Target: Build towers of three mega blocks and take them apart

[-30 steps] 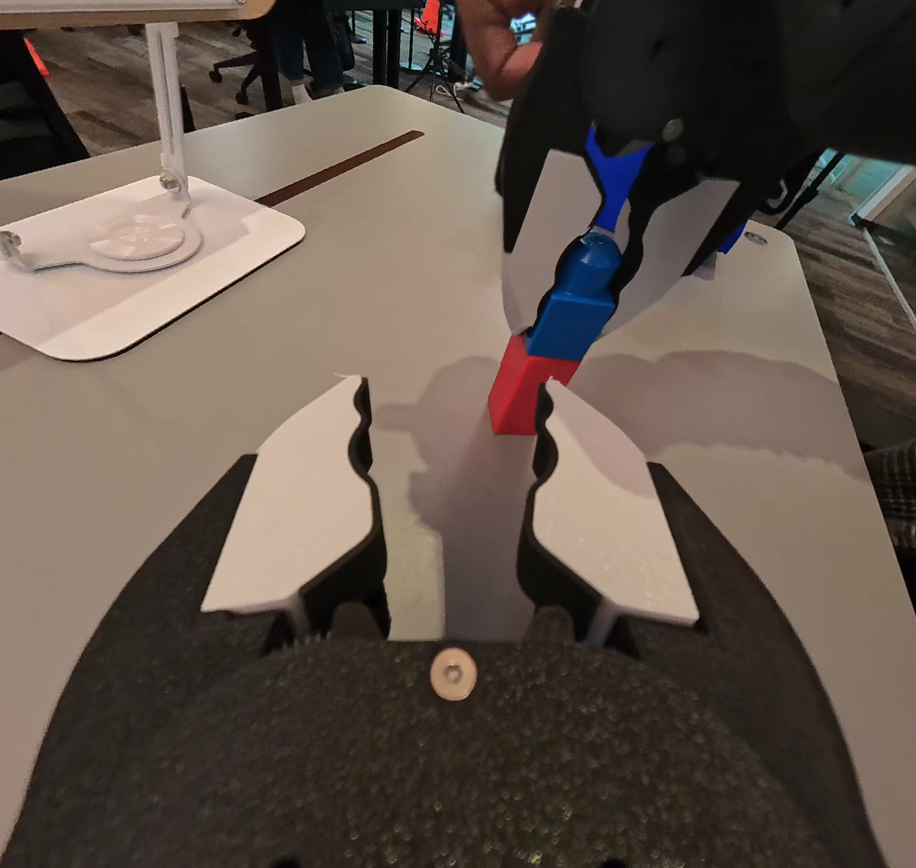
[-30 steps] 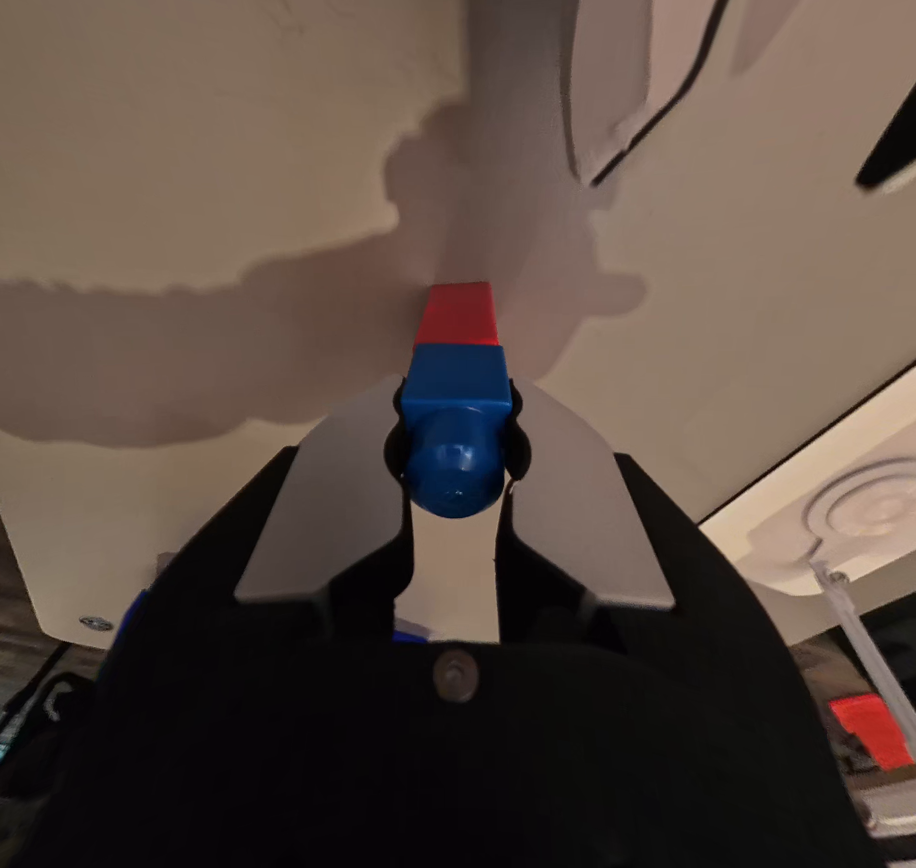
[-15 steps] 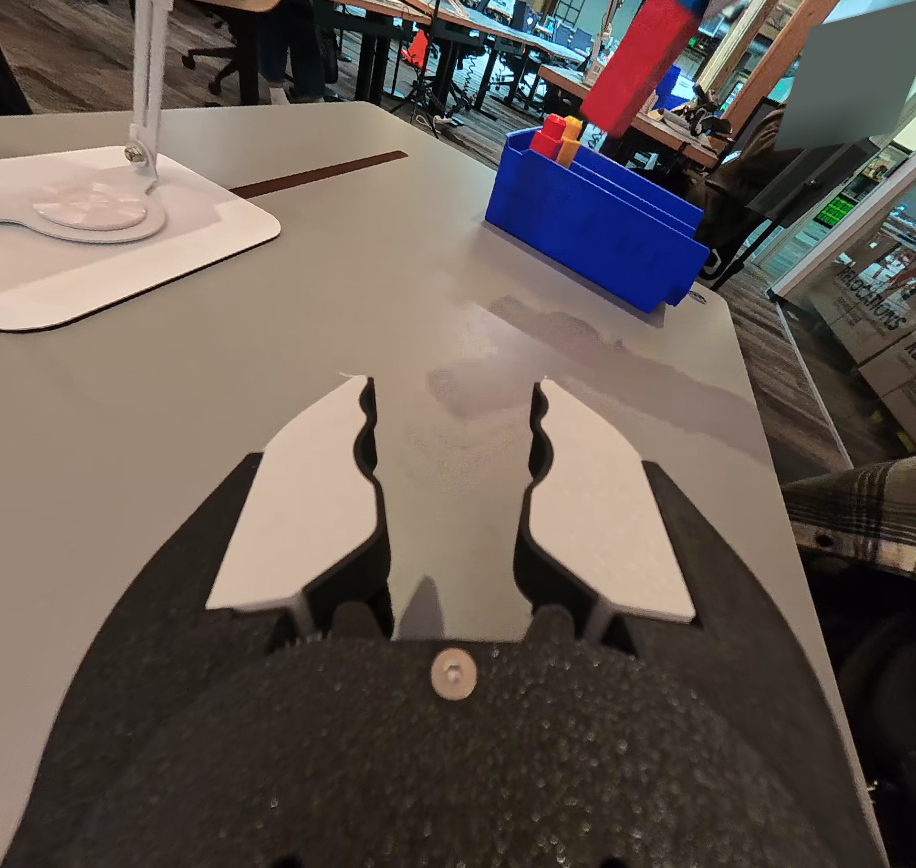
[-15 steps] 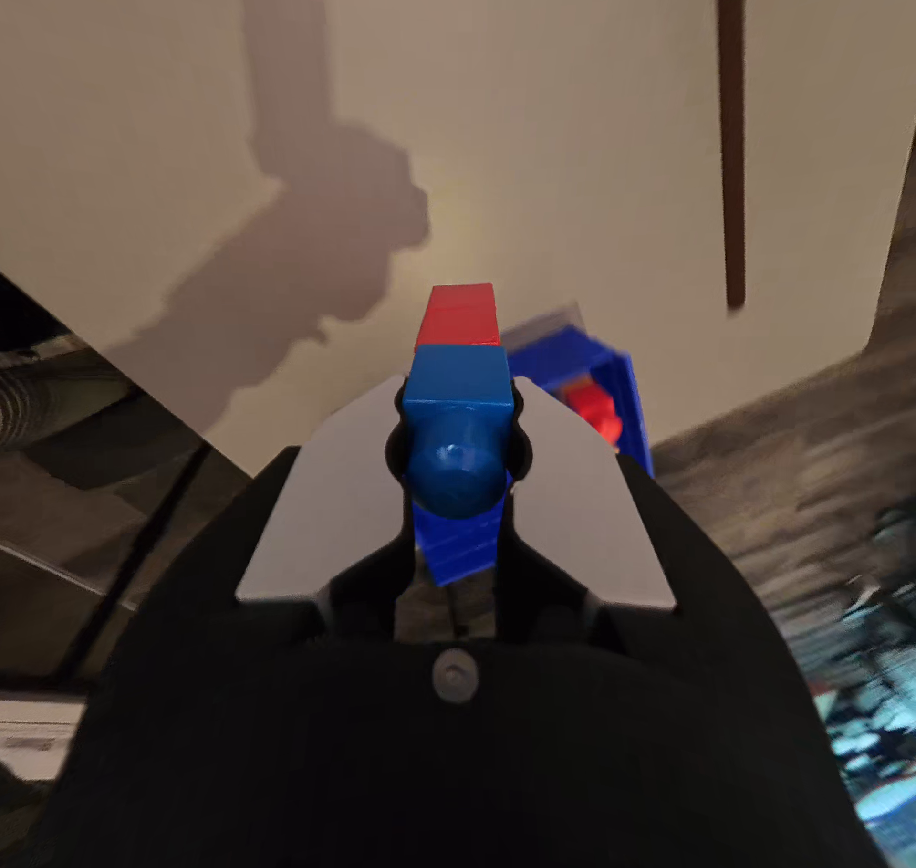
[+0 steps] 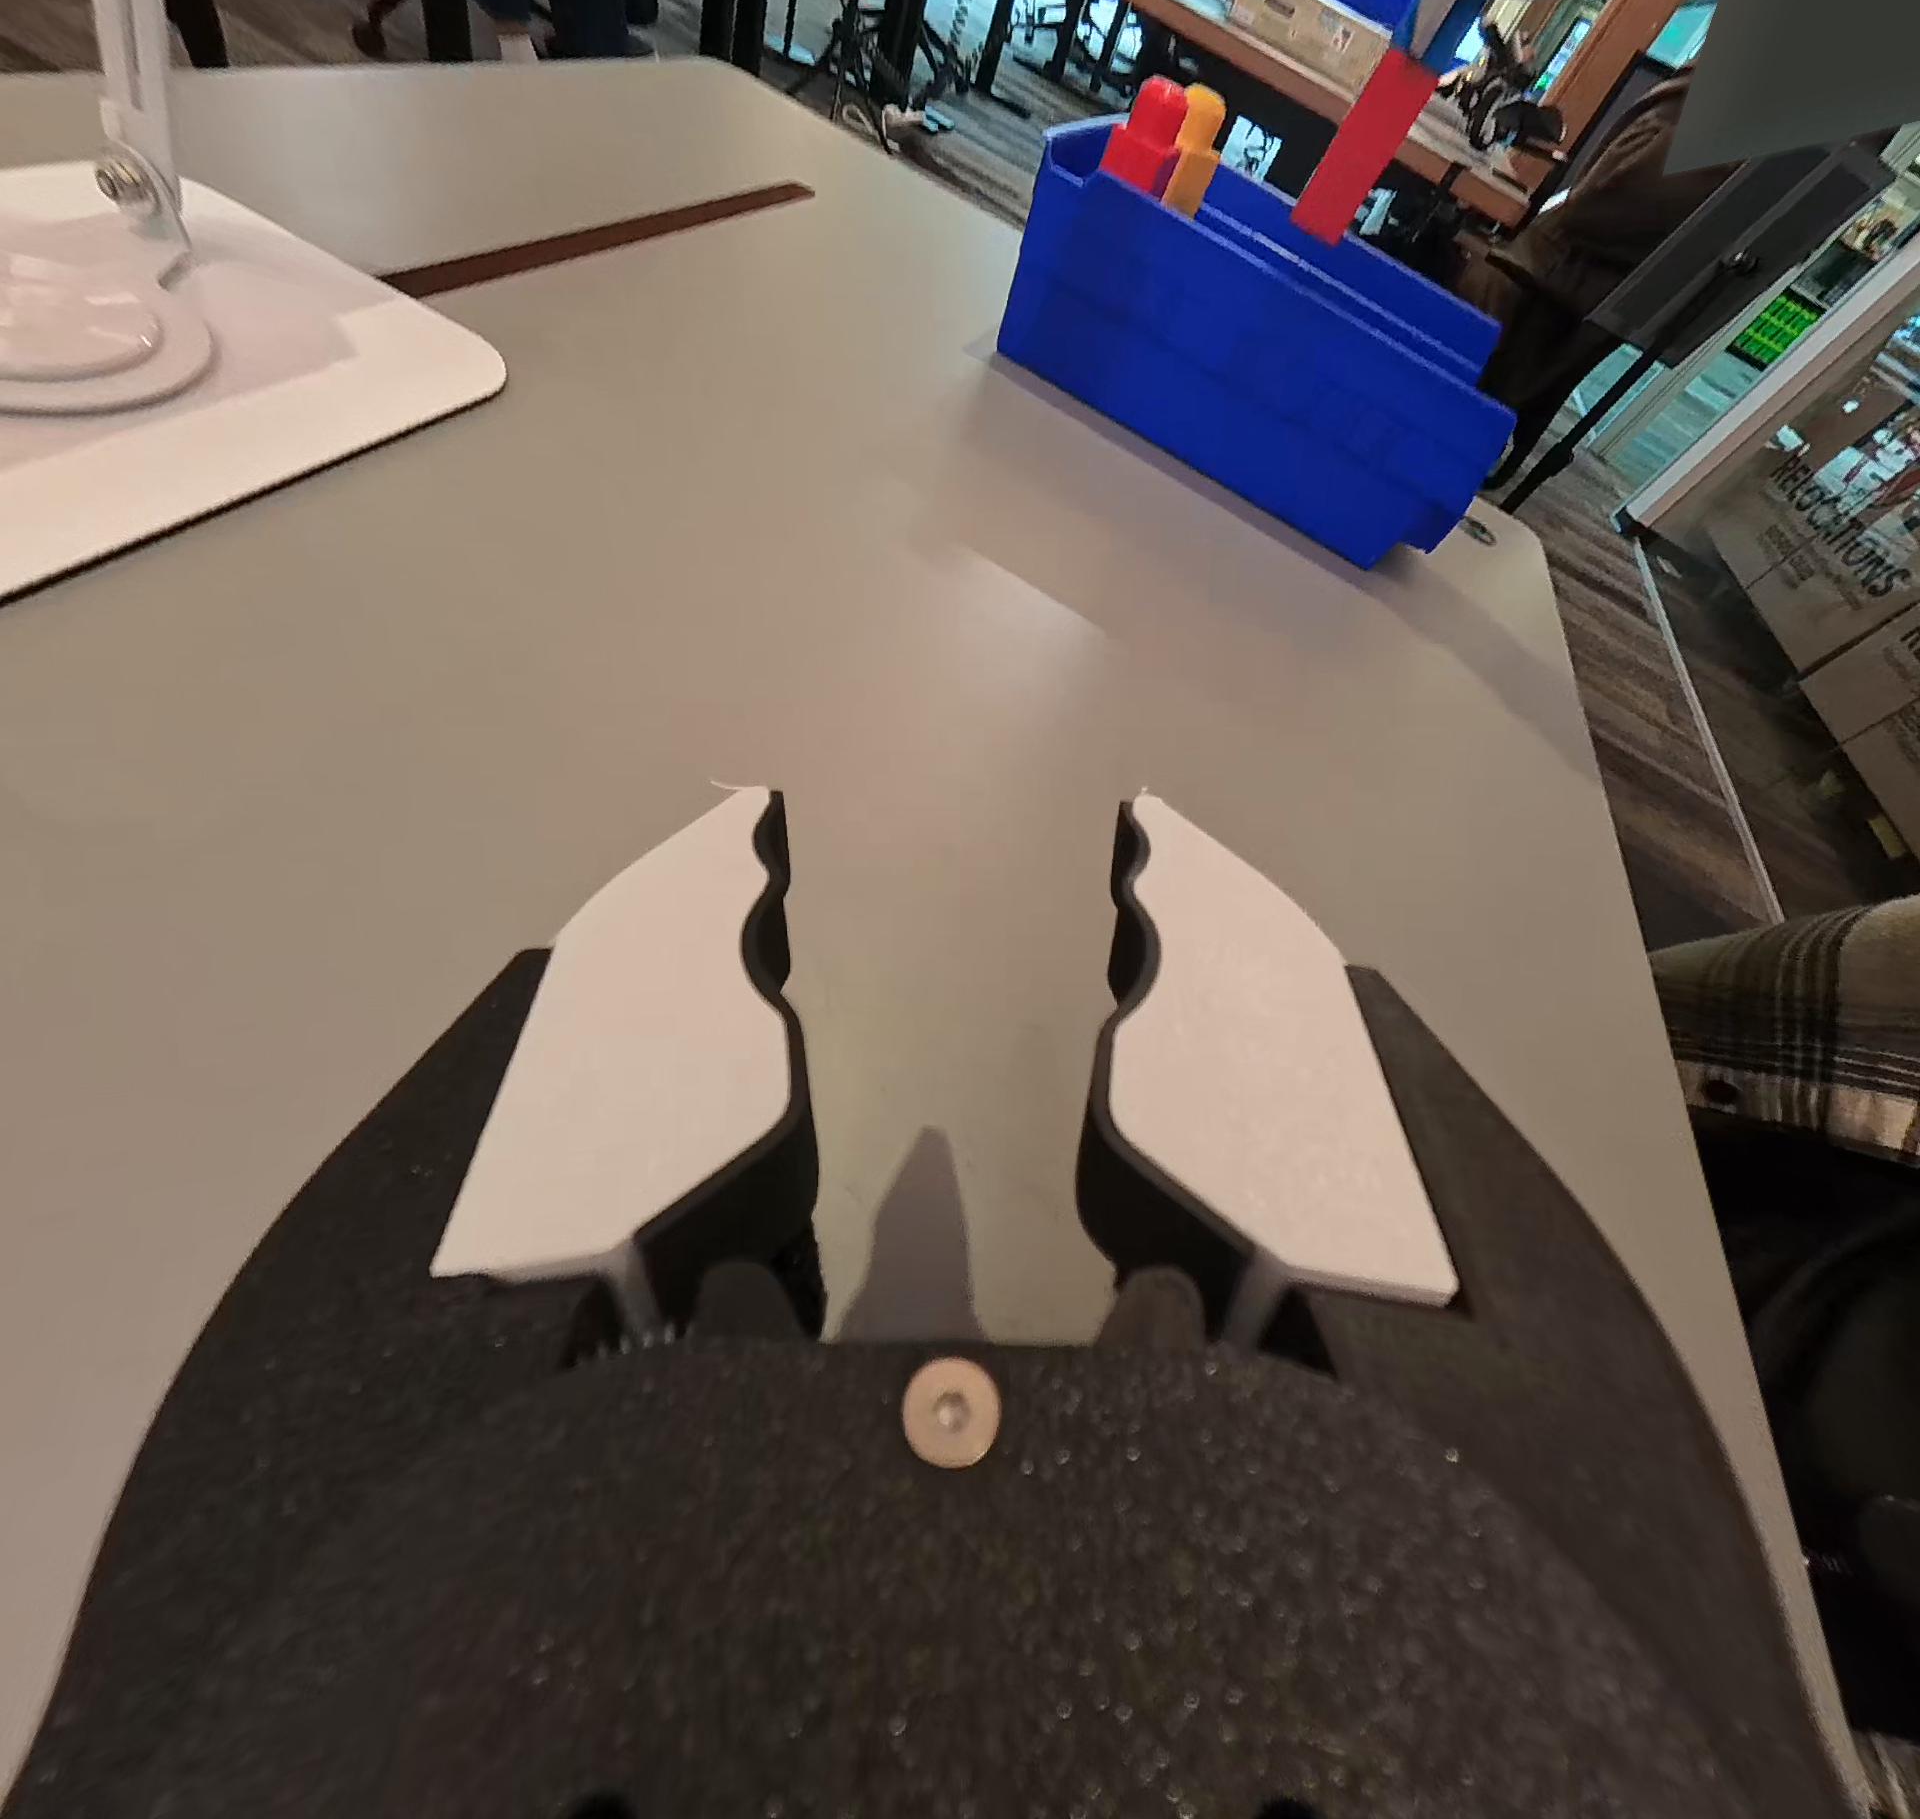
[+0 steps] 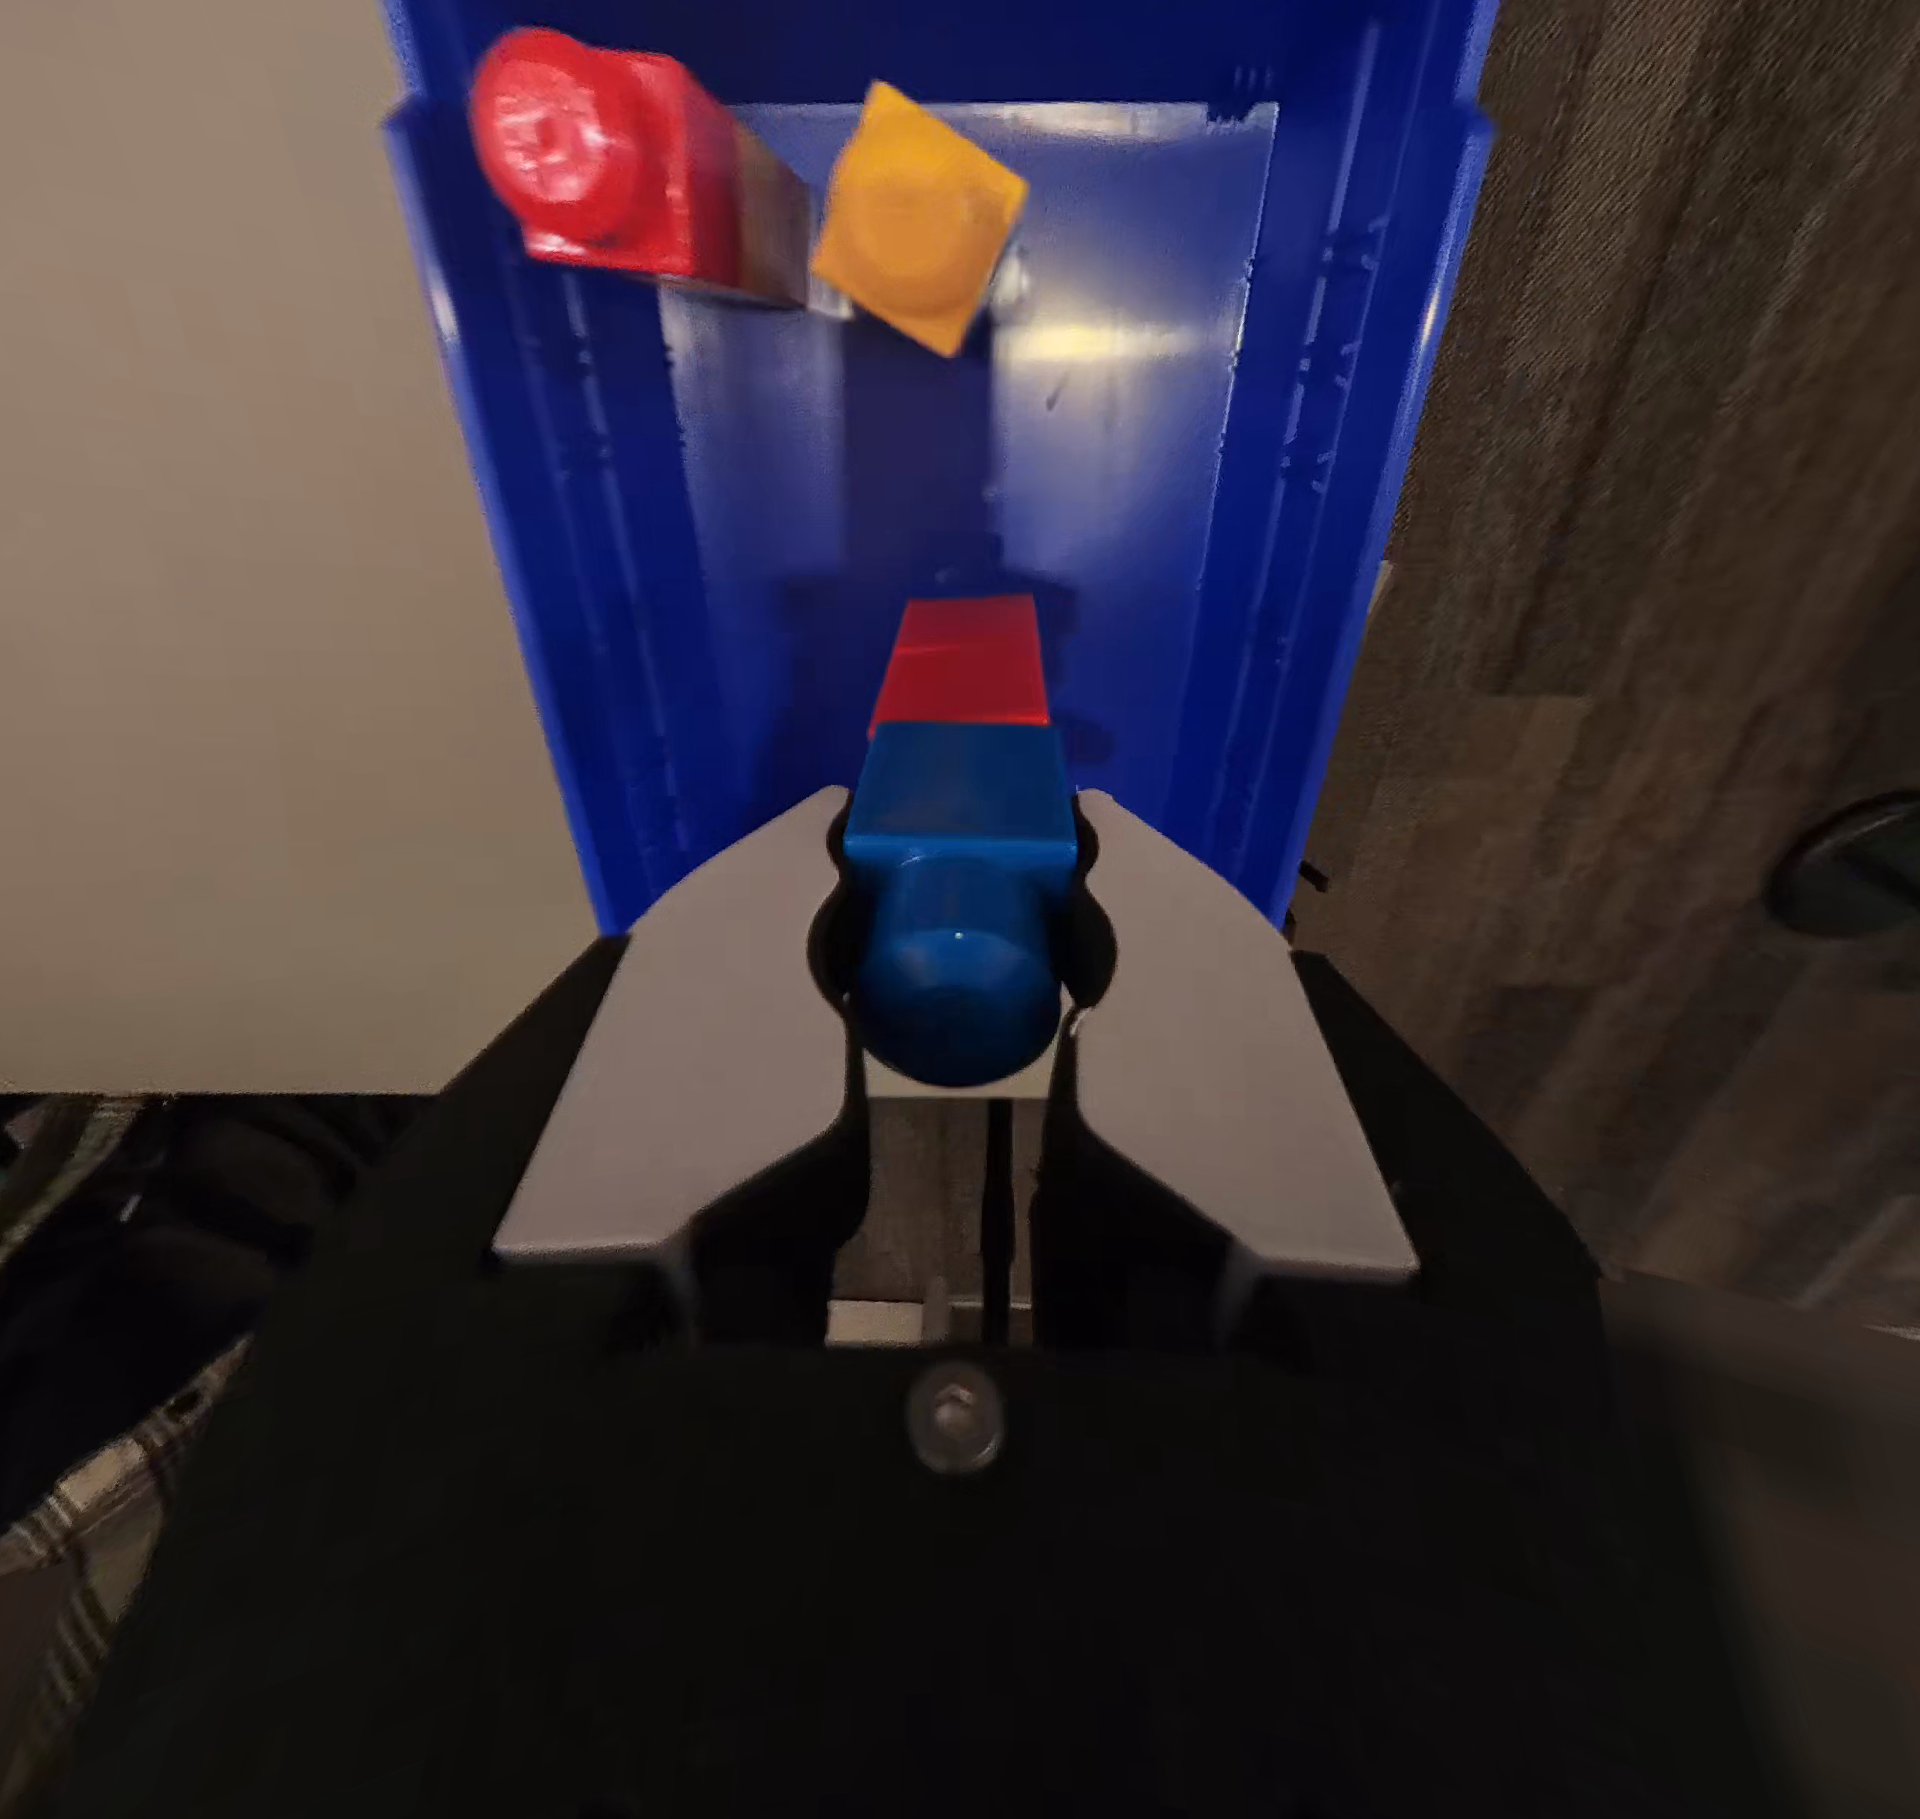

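A tower of mega blocks is being held in the air by the right tool point(image 6: 958, 922), whose two fingers are being pressed against the sides of the blue block point(image 6: 961, 834) at the tower's top, just under its round stud. Below the blue block, red blocks point(image 6: 966, 663) are being carried as the lower part of the tower; a seam across the red suggests two of them, though this cannot be told for certain. The tower is being hung directly over the open blue bin point(image 6: 1340, 481), clear of its floor. Inside the bin, at the end farthest from the right tool, a red-topped block stack point(image 6: 592, 159) and an orange block point(image 6: 920, 211) are being kept upright, just beside each other. In the left wrist view the same bin point(image 5: 1226, 367) is being seen at the far right corner of the grey counter point(image 5: 727, 543), with the hanging tower's red part point(image 5: 1356, 148) poised above its rim. The left tool point(image 5: 951, 813) is being held low over the bare counter, well apart from the bin, with its fingers spread apart and nothing between them. A white stand base point(image 5: 208, 419) is being seen resting on the counter at the left, and a plaid sleeve point(image 5: 1797, 1011) at the right edge.
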